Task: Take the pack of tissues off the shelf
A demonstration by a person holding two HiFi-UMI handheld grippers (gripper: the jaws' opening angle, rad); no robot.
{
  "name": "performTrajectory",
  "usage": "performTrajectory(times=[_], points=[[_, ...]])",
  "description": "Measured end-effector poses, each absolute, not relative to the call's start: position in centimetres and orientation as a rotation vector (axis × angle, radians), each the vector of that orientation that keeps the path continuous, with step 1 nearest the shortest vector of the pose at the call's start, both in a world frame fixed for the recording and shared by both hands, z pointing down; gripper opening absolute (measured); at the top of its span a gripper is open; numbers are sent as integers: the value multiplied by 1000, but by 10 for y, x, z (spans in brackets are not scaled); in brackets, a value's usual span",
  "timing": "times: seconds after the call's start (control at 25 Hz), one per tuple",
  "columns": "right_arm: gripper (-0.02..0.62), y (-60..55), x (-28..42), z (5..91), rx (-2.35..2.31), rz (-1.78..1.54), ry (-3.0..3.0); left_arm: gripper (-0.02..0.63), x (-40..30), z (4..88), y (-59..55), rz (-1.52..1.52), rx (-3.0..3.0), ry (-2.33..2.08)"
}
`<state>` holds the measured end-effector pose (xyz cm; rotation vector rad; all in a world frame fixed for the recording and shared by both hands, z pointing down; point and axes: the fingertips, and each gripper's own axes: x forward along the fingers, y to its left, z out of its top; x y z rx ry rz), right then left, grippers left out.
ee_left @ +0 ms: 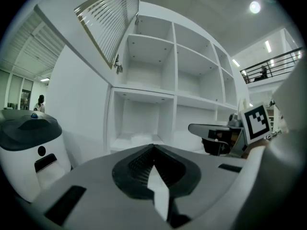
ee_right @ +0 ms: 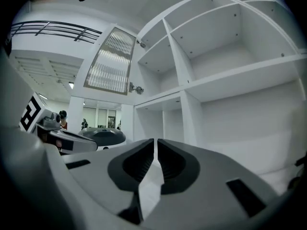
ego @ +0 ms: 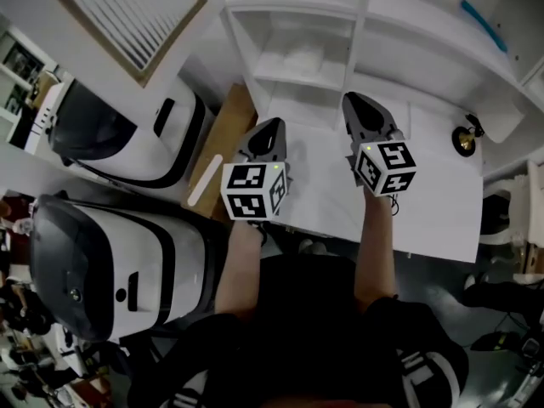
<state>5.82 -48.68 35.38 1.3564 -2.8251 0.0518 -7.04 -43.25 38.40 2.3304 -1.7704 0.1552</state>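
Head view has the pack of tissues [ego: 302, 58] lying in a shelf [ego: 365, 24] compartment, just beyond both claws. Any risk?
— Yes: left claw [ego: 272, 126] and right claw [ego: 350, 100] are both pressed together, empty, touching nothing. Arriving like that, I'd say they'd shove the pack deeper.

The shelf [ego: 293, 11] is smooth, matt white.
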Motion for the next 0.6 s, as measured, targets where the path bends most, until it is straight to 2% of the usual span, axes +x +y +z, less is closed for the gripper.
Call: performTrajectory(times=[0.08, 0.16, 0.4, 0.6], points=[[38, -496, 52, 364, 1340, 94, -2830, 11, -78, 398, -434, 172, 2279, -1781], [151, -506, 48, 368, 1329, 131, -2837, 11, -83, 407, -436, 173, 2243, -1781], [156, -529, -2, 385, 1249, 139, -2823, 11, -115, 406, -452, 166, 2222, -1813], [176, -552, -12, 399, 1261, 132, -2767, 11, -118, 413, -472, 166, 2236, -1781]])
